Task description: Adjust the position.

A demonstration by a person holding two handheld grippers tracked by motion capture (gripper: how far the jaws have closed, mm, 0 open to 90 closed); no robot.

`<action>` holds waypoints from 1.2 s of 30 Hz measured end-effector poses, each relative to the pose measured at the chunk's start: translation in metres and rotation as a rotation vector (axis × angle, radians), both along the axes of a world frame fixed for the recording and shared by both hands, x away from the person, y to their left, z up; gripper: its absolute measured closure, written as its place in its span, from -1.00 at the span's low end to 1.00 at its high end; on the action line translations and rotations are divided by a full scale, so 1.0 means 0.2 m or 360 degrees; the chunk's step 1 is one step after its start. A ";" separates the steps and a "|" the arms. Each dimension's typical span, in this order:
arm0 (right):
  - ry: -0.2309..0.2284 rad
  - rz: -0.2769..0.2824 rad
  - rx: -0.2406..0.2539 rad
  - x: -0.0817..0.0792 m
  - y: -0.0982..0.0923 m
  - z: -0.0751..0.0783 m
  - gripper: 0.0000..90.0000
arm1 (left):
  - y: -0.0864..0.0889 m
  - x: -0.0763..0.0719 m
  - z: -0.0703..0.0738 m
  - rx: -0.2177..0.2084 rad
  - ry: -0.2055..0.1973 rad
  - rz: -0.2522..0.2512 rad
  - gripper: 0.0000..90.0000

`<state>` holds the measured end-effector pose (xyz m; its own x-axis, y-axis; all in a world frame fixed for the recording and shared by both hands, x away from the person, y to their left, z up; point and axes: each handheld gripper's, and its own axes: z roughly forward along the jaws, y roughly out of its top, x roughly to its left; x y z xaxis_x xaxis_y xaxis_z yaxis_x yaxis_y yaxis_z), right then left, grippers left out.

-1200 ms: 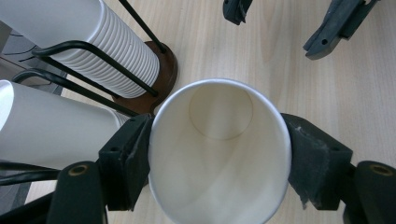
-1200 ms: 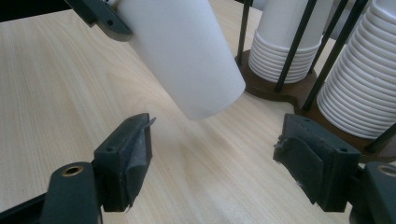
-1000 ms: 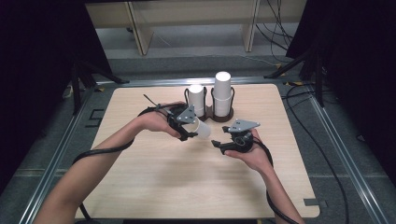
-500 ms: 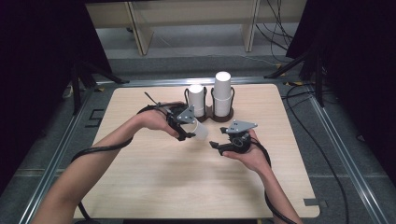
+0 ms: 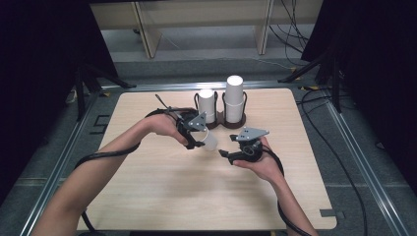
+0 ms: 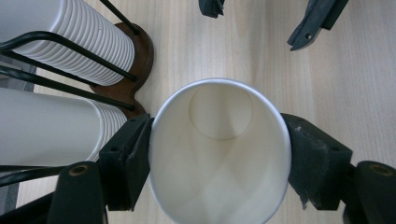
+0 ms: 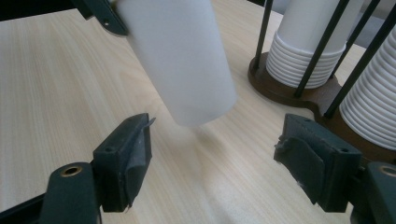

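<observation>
Left tongs [image 5: 200, 142] at centre of the high view, clamped on 1 white paper cup [image 5: 210, 143], jaws pressing the rim from both sides. In the left gripper view, cup [image 6: 219, 154] seen mouth-on at lower centre, inside bare, round bottom visible. Held off the light wooden worktop [image 5: 162, 191], tilted, base pointing toward the right tongs [image 5: 225, 154]. Right tongs just right of centre, jaws spread wide and empty, near the cup but apart from it. In the right gripper view, cup [image 7: 180, 56] at upper centre, hanging above the gap between both jaws, blurred. Behind, at top centre of the high view, brown cup holder [image 5: 220, 120] with black wire uprights, carrying 2 stacks of white cups [image 5: 235, 98], right stack taller. No brand, label or writing legible anywhere on cups, holder or tongs.
</observation>
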<state>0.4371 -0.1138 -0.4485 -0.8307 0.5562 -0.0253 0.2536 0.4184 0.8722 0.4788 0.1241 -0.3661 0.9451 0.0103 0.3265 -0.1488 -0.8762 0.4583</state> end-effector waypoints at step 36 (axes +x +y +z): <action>-0.0001 0.0075 -0.0025 -0.01 0.09 -0.01 -0.43 | -0.02 -0.03 0.02 0.0163 0.0023 -0.0104 -0.37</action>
<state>0.4361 -0.0956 -0.4511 -0.8560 0.5158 -0.0340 0.2327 0.4433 0.8656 0.4735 0.1195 -0.3624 0.9473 -0.0842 0.3090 -0.2012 -0.9071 0.3697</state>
